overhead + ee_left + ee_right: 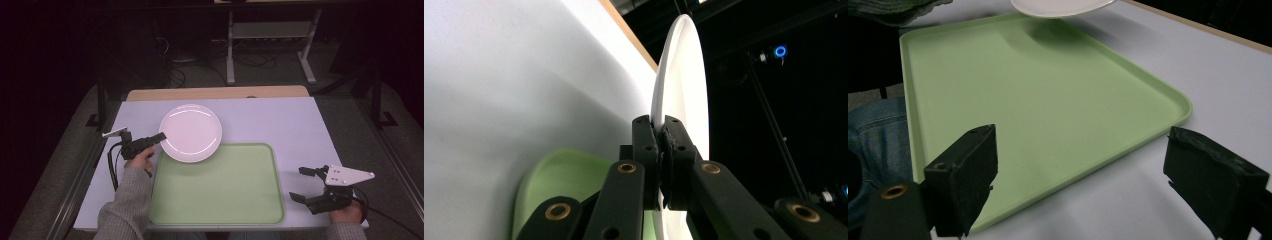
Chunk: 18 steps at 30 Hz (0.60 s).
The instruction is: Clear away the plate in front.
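Note:
A round white plate [190, 132] is held just above the table, its near edge over the far rim of the light green tray [220, 186]. My left gripper [160, 136] is shut on the plate's left rim; the left gripper view has both jaws pinching the plate [684, 85] edge-on, with the left gripper [662, 127] at its rim. My right gripper [302, 184] rests at the tray's right side with its jaws wide apart and nothing between them. In the right gripper view the right gripper [1098, 165] frames the tray [1013, 95], and the plate [1060, 7] hovers at the top.
The white table surface [290, 125] has a wooden strip [215, 93] along its far edge. A metal stand [270, 45] and cables are on the dark floor beyond. A grey sleeve [125, 200] comes in at the lower left.

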Motion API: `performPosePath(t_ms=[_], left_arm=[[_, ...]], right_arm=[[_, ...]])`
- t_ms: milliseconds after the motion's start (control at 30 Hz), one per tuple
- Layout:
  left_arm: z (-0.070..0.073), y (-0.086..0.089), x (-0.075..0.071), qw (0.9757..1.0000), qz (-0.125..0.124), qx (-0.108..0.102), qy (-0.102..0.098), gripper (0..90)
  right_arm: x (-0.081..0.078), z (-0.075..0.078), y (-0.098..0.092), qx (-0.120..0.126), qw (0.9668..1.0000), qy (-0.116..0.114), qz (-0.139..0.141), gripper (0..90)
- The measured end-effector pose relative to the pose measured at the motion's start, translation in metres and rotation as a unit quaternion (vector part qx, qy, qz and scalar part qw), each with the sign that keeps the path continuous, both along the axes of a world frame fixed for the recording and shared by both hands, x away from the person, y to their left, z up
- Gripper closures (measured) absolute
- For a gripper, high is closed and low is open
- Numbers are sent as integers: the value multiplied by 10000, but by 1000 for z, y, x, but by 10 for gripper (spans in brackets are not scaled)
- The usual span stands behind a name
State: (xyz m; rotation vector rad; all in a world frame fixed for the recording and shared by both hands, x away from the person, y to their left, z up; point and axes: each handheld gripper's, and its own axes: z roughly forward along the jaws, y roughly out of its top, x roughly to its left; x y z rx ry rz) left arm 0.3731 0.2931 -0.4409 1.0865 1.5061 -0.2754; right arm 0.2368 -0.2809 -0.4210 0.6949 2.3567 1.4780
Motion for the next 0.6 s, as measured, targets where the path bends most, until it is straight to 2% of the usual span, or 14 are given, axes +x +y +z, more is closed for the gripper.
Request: performPosePath(t_ms=[333,600], left_arm=[[2,-10,-9,9993,-346,133,-64,869],[3,-12,-16,9988,-451,103,-148,869]], right_arm=[[-1,1,1,5,10000,-20,27,132],[-1,1,1,-7,10000,-12,17,132]])
